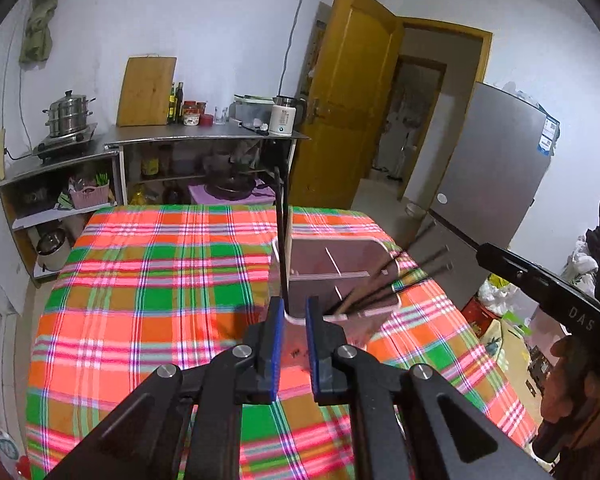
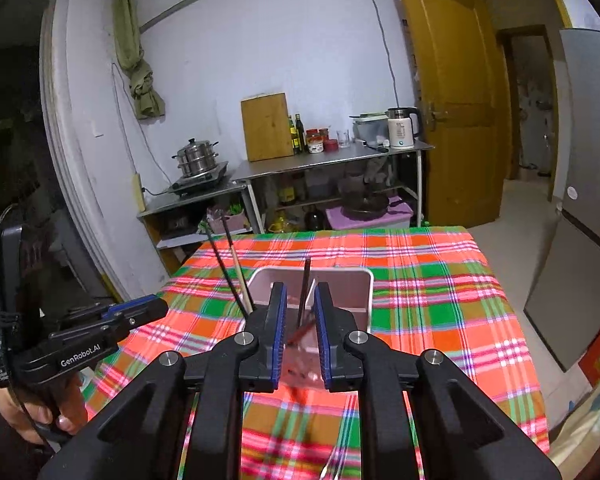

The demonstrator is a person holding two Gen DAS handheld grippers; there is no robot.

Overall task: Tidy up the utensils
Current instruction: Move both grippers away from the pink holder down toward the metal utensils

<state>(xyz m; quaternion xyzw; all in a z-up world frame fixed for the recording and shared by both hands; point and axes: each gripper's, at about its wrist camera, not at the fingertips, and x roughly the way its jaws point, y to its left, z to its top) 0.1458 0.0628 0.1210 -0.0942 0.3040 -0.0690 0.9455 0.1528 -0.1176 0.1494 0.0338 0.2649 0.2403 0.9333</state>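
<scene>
A clear plastic organizer tray (image 1: 380,245) with dividers sits on the plaid tablecloth (image 1: 160,280); it shows in the right wrist view (image 2: 366,280) too. In the left wrist view my left gripper (image 1: 292,308) stands open just before the tray's near corner, with dark chopsticks (image 1: 282,232) standing up between its fingertips. Several chopsticks (image 1: 396,280) blur above the tray's right part. In the right wrist view my right gripper (image 2: 300,296) is open over the tray, a dark chopstick (image 2: 304,292) upright between its fingers. The left gripper (image 2: 140,308) appears at left beside leaning chopsticks (image 2: 232,272).
A steel counter (image 1: 204,136) with a cutting board, bottles and a kettle stands behind the table. A steamer pot (image 1: 68,114) sits on a stove at left. A wooden door (image 1: 340,100) stands open; a grey fridge (image 1: 496,168) is at right.
</scene>
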